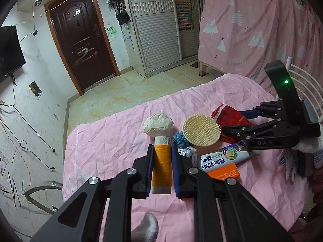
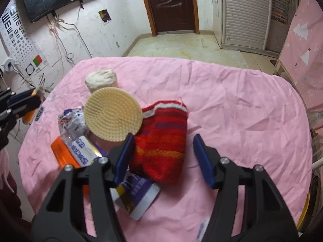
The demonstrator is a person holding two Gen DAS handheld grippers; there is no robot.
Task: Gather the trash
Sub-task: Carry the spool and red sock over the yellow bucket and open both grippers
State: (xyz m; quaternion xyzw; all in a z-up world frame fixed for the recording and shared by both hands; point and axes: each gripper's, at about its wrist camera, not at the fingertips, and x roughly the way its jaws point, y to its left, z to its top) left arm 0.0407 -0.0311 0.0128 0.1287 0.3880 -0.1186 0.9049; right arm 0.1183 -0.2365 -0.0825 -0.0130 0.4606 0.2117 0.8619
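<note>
My left gripper [image 1: 161, 148] is shut on an orange thread spool [image 1: 162, 165] with a white core, held above the pink bed sheet [image 1: 105, 141]. Beyond it lie a crumpled white paper ball [image 1: 157, 123], a round beige bristle brush [image 1: 201, 130], a clear plastic wrapper [image 1: 189, 153], a purple-and-white packet [image 1: 222, 157] and an orange box [image 1: 224, 173]. My right gripper [image 2: 164, 137] stands open over a red striped knitted pouch [image 2: 161, 139], which lies beneath and between its fingers, not pinched. The brush [image 2: 113, 114] sits just left of its left fingertip.
A small blue knitted piece [image 1: 179, 138] lies under the brush's edge. A gloved hand [image 1: 306, 145] holds the right gripper by the white bed rail [image 1: 302, 76]. Tiled floor [image 1: 125, 92] lies beyond the bed's far edge, with a dark door [image 1: 80, 40] and pink curtain [image 1: 252, 20] behind.
</note>
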